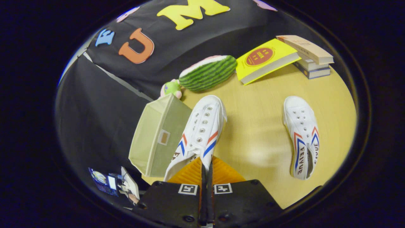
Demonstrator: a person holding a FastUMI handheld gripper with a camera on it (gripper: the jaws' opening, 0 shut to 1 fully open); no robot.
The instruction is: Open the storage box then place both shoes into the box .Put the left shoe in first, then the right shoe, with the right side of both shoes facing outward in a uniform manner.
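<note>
The tongs [206, 169] are pinching the heel edge of a white shoe [202, 129], both fingers [190, 172] pressing together on the thin fabric so that almost no gap is showing between them. That shoe is stretching away from the fingers with its toe pointing toward the watermelon toy [208, 72], its eyelets and its red and blue stripes facing up. It is hanging partly over the surface [253, 136] and partly over the box [158, 136]; whether its sole is touching anything cannot be told.

The box, a pale green fabric one with a small label on its side, is sitting just beside the held shoe, at the surface's edge next to the black cloth wall. Its near edge is touching or overlapping the shoe's side as seen from here. Whether its lid is open cannot be told.

The second shoe [302, 136] is lying well apart on the other side of the held shoe, flat on the wood, toe pointing away and its striped side showing.

Beyond both shoes, a small green and pink plush [171, 88] is resting by the watermelon. A yellow book [264, 60] is leaning against a stack of books [311, 60] at the far side of the surface.
</note>
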